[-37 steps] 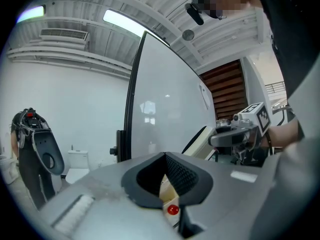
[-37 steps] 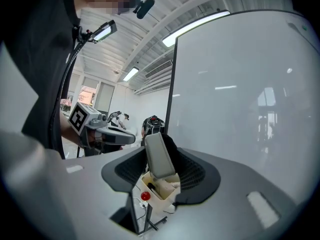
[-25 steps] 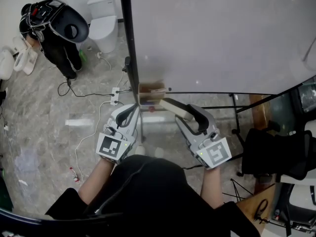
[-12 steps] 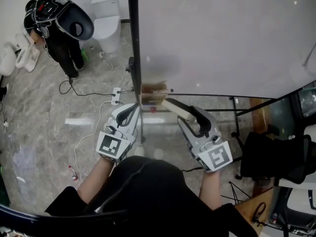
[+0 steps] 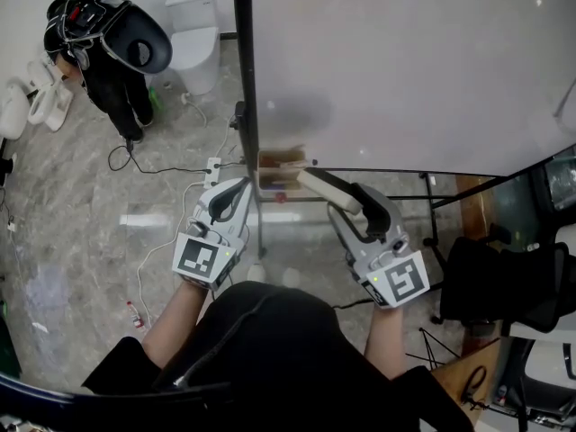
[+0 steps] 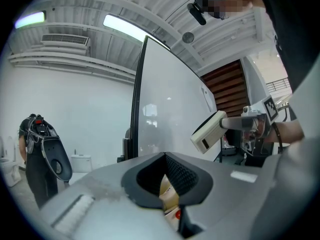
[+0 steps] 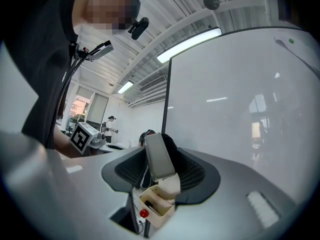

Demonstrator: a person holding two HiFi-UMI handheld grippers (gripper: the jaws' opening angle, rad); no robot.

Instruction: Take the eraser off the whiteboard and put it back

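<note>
The whiteboard (image 5: 405,70) fills the upper right of the head view. My right gripper (image 5: 354,205) is shut on the cream-and-grey eraser (image 5: 322,190), which it holds just off the board's lower left corner, above a small cream tray (image 5: 279,171). In the right gripper view the eraser (image 7: 159,156) stands between the black pads (image 7: 192,174), with the tray (image 7: 157,204) below it. My left gripper (image 5: 234,194) hangs beside the board's black post, open and holding nothing. In the left gripper view the eraser (image 6: 209,131) shows at the right, beside the board (image 6: 170,109).
A person in dark clothes (image 5: 108,52) stands at the far left, near a white toilet (image 5: 193,39). Cables and a power strip (image 5: 211,171) lie on the marble floor. A black chair (image 5: 504,286) is at the right. The board's black post (image 5: 243,79) runs between the grippers.
</note>
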